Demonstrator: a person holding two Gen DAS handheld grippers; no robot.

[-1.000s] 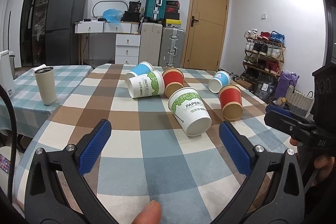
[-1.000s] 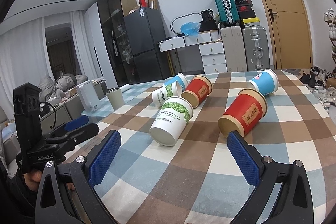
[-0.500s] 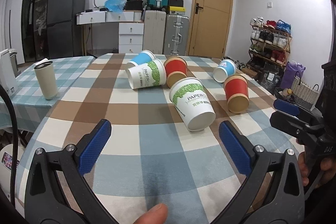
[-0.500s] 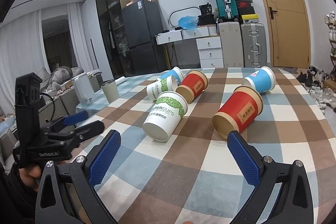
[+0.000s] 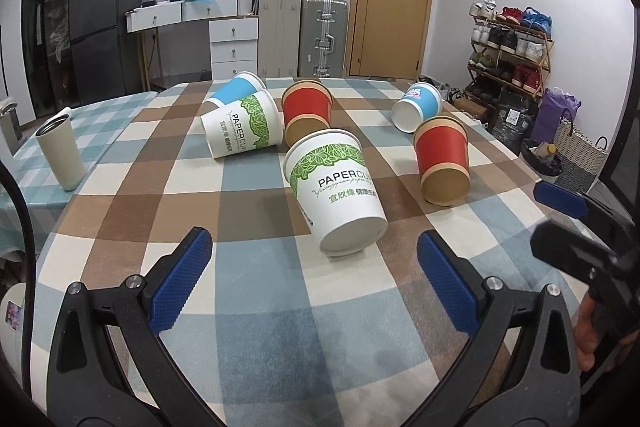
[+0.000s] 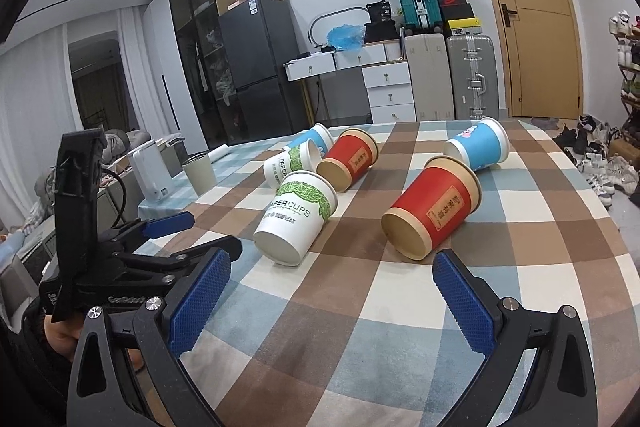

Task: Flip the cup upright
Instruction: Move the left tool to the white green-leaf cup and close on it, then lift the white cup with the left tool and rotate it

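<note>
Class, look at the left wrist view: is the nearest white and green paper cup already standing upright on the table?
No, the white and green paper cup lies on its side, base toward the camera.

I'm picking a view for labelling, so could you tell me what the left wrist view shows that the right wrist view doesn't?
Only the left wrist view shows the purple bag and woven basket. Only the right wrist view shows the white appliance beside the table. Both show six paper cups lying on their sides, including the nearest white cup, and both grippers, left and right, open and empty.
</note>
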